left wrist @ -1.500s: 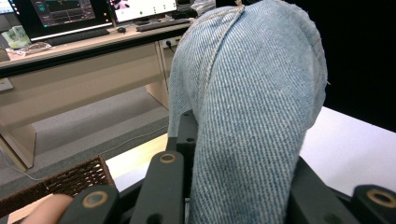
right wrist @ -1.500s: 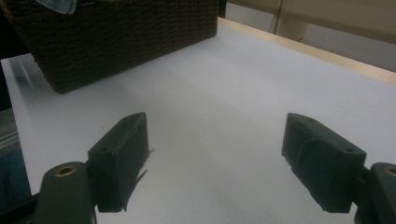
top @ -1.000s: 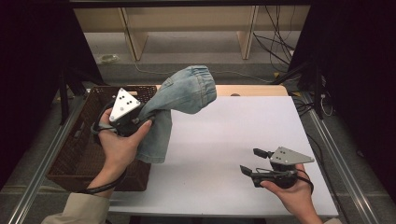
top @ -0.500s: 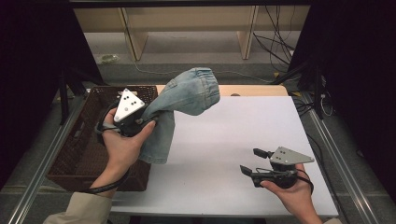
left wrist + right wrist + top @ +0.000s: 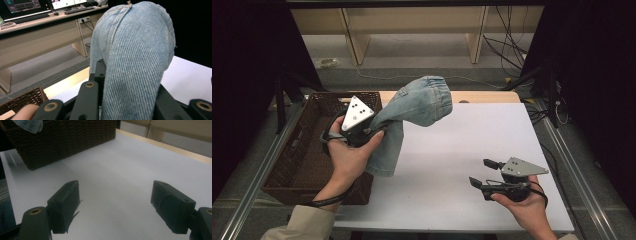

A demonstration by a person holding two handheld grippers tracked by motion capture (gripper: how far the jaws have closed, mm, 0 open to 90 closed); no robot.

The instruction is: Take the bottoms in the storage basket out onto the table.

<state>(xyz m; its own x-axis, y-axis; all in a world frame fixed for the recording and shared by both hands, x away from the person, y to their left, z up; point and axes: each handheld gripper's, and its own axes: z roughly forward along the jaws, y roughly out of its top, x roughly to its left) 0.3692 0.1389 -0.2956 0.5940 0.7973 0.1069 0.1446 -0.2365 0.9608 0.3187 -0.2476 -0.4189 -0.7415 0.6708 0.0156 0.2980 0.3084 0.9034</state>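
- Left gripper [image 5: 374, 131]: black body, topped by a grey three-cornered plate with a handful of small black dots.
- Its jaws in the left gripper view: matte black blocks with brass-ringed pivot holes and small screw holes.
- A black cable [image 5: 324, 202] loops from it along the near-left forearm.
- Left sleeve [image 5: 299, 225]: beige cloth (only the cuff end visible).
- Right gripper [image 5: 484, 172]: black body, the same grey three-cornered plate on top, a thin black cable behind it.
- Its jaws in the right gripper view: two chunky black pads, brass-ringed pivots at the near corners.
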